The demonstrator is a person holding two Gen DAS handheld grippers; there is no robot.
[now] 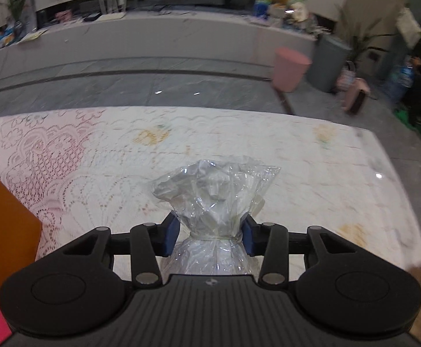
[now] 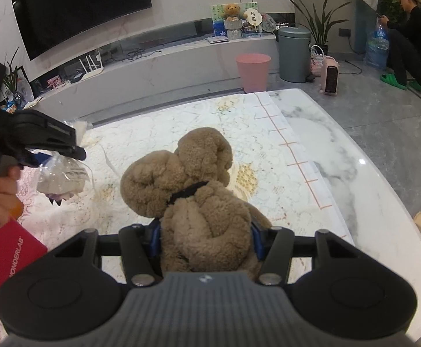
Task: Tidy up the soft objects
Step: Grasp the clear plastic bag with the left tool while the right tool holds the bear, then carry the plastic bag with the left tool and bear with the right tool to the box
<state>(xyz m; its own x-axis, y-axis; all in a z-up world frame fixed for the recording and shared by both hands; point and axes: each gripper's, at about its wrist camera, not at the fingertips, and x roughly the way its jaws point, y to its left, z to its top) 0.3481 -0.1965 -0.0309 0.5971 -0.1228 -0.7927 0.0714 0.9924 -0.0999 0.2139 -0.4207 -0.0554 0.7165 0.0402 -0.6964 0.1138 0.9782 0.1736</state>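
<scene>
A clear plastic bag (image 1: 213, 190) with something pale inside is tied at its neck with a band. My left gripper (image 1: 210, 231) is shut on that neck, its blue pads (image 1: 171, 232) pressing both sides, and the bag is held above the lace-covered table (image 1: 94, 150). From the right wrist view, the left gripper (image 2: 65, 156) is at the left in a hand, with the bag (image 2: 62, 179) hanging below it. My right gripper (image 2: 207, 240) is shut on the body of a brown curly teddy bear (image 2: 181, 179), whose head lies forward on the cloth.
An orange box (image 1: 5, 240) and a red box (image 2: 10, 257) stand at the table's left. The marble table edge (image 2: 340, 144) curves on the right. On the floor beyond are a pink bin (image 2: 253, 70), a grey bin (image 2: 293, 53), a small heater (image 2: 330, 76) and a seated person (image 2: 413, 37).
</scene>
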